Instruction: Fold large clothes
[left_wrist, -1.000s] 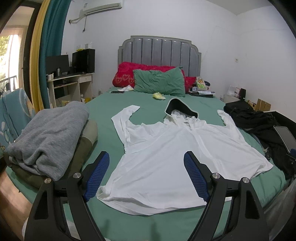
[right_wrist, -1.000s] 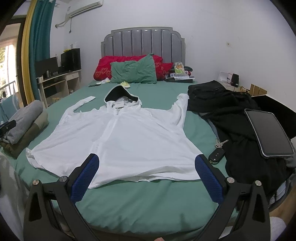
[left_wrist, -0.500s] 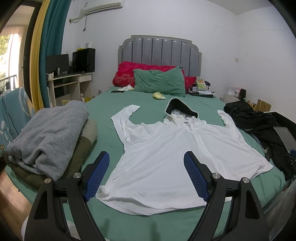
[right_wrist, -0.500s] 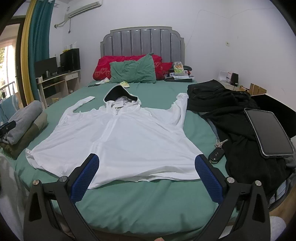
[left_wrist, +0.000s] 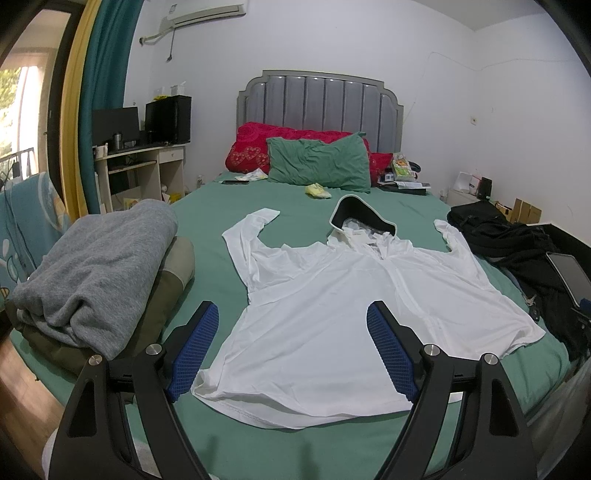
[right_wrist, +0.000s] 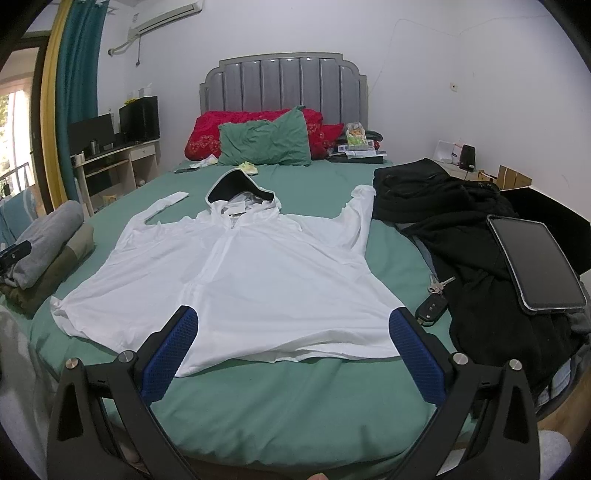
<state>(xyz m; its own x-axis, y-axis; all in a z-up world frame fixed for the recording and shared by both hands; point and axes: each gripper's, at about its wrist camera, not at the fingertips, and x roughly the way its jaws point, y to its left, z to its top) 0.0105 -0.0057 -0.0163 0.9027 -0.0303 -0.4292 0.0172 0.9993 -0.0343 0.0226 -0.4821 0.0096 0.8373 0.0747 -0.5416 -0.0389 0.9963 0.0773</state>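
Currently a white hooded top (left_wrist: 332, 306) lies spread flat across the middle of the green bed (left_wrist: 207, 229), sleeves out to both sides, its dark-lined hood (left_wrist: 360, 218) pointing toward the headboard and its hem near the foot edge. The left gripper (left_wrist: 293, 349) hovers over the hem with its blue-padded fingers (left_wrist: 195, 347) spread wide, holding nothing. The right gripper (right_wrist: 293, 354) hangs likewise above the foot edge, fingers apart and empty. Folded grey and olive clothes (left_wrist: 96, 273) sit stacked at the bed's left edge; black garments (right_wrist: 461, 229), a tablet (right_wrist: 535, 258) and keys (right_wrist: 434, 295) crowd the right edge.
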